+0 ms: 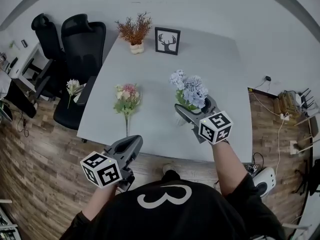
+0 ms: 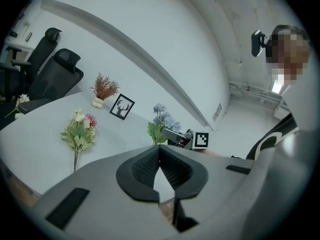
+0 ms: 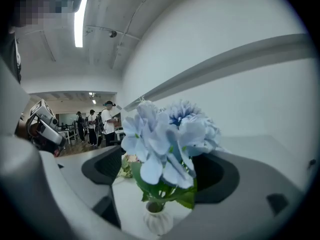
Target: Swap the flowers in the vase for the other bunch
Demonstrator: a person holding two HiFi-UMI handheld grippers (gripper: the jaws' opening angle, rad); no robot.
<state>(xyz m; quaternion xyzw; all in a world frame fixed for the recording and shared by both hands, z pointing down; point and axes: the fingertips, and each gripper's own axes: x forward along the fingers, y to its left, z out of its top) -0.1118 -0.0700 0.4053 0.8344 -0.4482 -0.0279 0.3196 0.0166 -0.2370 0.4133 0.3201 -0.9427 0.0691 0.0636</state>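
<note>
Currently right gripper [image 1: 194,107] straddles blue flowers [image 1: 190,89] in vase [image 3: 156,221], jaws apart; left gripper [image 1: 134,143], lower left, closed, empty. Next: clamp them, lift.

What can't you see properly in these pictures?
- Head view: the vase is mostly covered by the blue flowers and the right gripper.
- Right gripper view: the people far behind are too small to tell what they are doing.
- Head view: the white flowers by the black chair are too small to name.
</note>
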